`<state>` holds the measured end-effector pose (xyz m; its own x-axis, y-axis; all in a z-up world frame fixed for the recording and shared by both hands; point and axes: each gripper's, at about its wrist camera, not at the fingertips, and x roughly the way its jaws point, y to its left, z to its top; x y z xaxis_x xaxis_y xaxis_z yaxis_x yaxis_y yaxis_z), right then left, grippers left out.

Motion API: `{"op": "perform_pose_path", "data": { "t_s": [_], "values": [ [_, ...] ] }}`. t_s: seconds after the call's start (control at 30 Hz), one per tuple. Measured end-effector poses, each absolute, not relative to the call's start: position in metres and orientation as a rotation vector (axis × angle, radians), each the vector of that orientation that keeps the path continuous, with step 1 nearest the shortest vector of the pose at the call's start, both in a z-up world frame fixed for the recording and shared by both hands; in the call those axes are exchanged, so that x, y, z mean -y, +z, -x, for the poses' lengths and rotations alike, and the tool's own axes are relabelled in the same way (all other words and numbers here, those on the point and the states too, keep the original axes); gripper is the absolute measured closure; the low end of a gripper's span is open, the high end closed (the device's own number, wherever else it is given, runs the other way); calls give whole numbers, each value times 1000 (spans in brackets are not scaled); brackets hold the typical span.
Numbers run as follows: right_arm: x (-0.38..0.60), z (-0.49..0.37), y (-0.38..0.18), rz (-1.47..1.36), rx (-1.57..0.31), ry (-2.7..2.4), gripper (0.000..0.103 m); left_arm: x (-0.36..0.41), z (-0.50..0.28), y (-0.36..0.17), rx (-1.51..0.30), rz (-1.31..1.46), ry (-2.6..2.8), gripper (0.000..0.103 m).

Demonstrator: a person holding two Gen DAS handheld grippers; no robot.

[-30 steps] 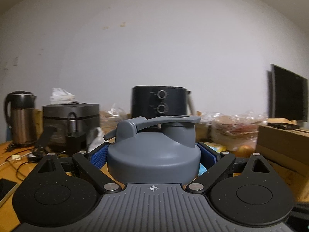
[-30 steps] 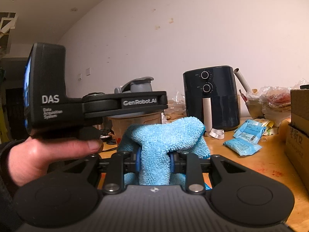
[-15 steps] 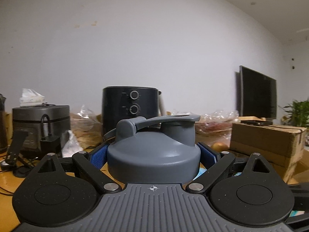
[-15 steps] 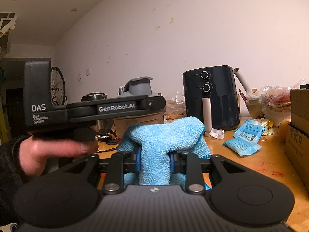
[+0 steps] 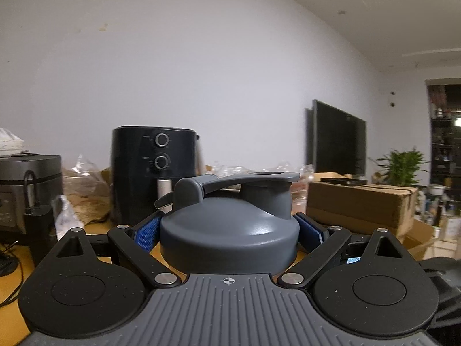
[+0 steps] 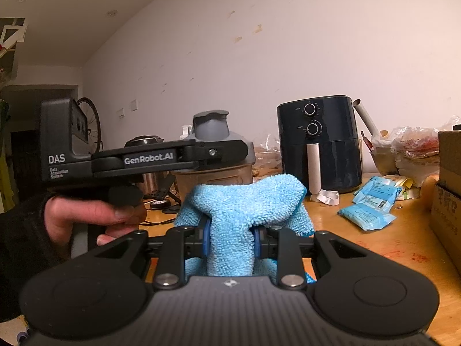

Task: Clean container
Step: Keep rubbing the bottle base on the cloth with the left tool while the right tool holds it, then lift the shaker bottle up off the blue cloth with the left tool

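The container, a shaker-style vessel topped by a domed grey plastic lid with a flip cap and a carrying loop, is being held upright and clear of the wooden table by the left gripper, whose blue-padded jaws are being pressed against opposite sides of the lid. In the right wrist view the same container is being shown to the left of the black air fryer, with its brownish translucent body hanging below the black gripper frame, which is being gripped by the person's left hand. A fluffy light-blue microfibre cloth is being pinched in a bunched fold by the narrowly set jaws of the right gripper, in front of the air fryer and nearer the camera than the container, and not yet touching it. The step in hand is judged to be the presenting of the container to the cloth, wiping itself not yet being begun. For the next move, the cloth is probably to be brought up and leftward against the container's wall or lid and rubbed across it, while the lid is being kept firmly clamped so that the vessel is not twisted or tipped by the pressure. Blue sachets are being left lying on the table to the right of the air fryer.
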<state>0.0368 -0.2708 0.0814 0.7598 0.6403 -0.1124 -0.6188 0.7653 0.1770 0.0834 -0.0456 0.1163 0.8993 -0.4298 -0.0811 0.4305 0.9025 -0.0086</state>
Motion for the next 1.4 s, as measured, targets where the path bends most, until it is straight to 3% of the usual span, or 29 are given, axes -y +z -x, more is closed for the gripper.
{"op": "perform_pose_path", "data": {
  "t_s": [0.5,1.4],
  "values": [
    [264,-40,82,-136,-178,742,82,16,-98,115,-103,-21,-695,8],
    [241,-47,100,-37,-147,766,82,-4,-121,119,-147,-60,-907,8]
  ]
}}
